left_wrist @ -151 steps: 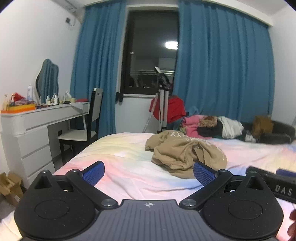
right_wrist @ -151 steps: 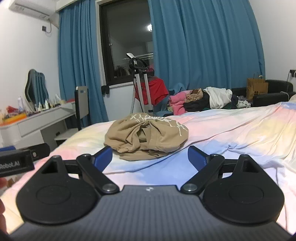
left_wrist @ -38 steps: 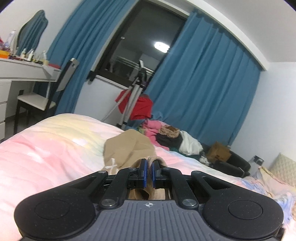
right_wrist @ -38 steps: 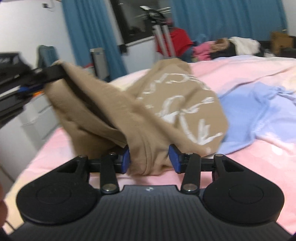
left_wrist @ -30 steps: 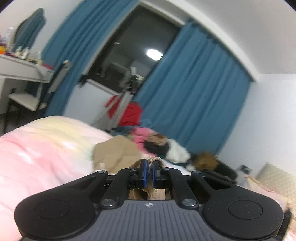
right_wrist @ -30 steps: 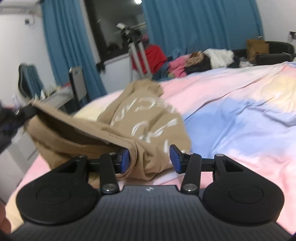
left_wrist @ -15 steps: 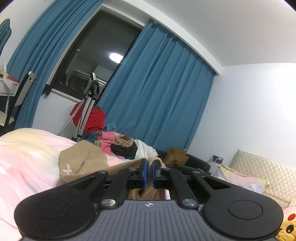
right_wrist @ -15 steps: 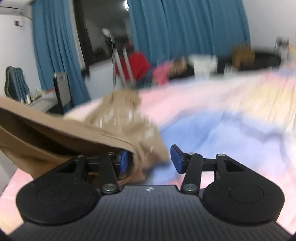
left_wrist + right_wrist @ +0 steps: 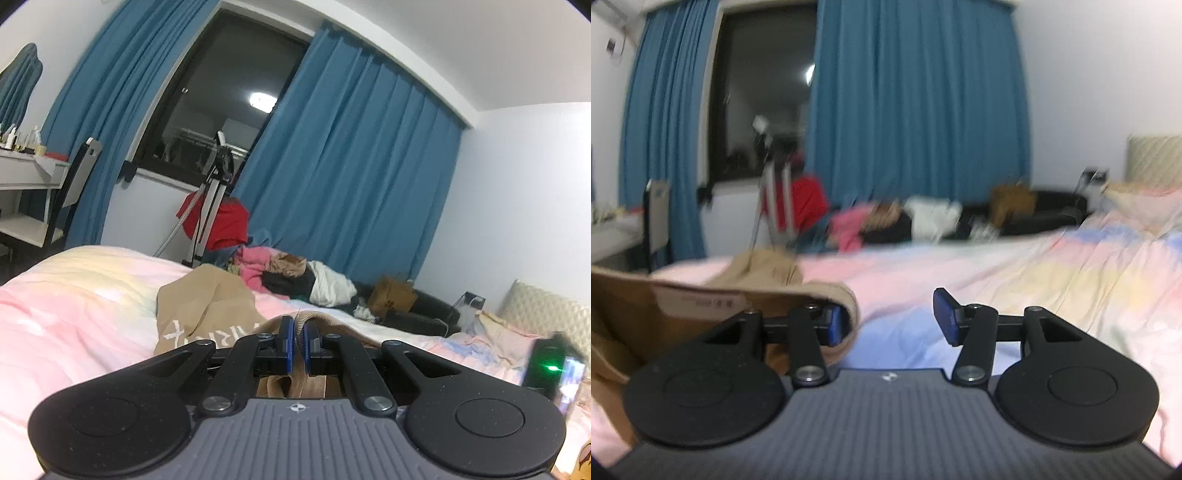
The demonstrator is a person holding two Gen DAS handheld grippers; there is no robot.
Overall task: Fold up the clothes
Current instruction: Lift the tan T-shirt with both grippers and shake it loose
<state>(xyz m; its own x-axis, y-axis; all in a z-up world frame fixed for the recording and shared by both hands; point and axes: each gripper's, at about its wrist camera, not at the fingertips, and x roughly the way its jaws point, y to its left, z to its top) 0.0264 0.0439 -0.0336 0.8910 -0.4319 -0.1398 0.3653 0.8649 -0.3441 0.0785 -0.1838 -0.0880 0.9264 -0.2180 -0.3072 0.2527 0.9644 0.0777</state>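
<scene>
A tan garment with white lettering [image 9: 207, 317] lies on the pastel bed, partly lifted. My left gripper [image 9: 300, 341] is shut on a ribbed edge of the tan garment and holds it above the bed. My right gripper [image 9: 890, 315] is open; the garment's ribbed hem [image 9: 827, 291] drapes over its left finger [image 9: 836, 325], with the stretched cloth running off to the left [image 9: 635, 314]. The right finger [image 9: 945, 314] is bare. The right wrist view is blurred.
The pastel bedspread [image 9: 1034, 266] stretches right toward a pillow and headboard [image 9: 1152, 162]. A pile of clothes [image 9: 295, 273] and a dark sofa with a brown bag [image 9: 391, 299] lie beyond the bed. A tripod with red cloth [image 9: 214, 218], chair and white desk [image 9: 33, 177] stand left.
Both grippers swung right along the bed, carrying the garment. The left stayed shut on the ribbed edge. The garment's hem slid onto the right gripper's left finger, stretched out to the left.
</scene>
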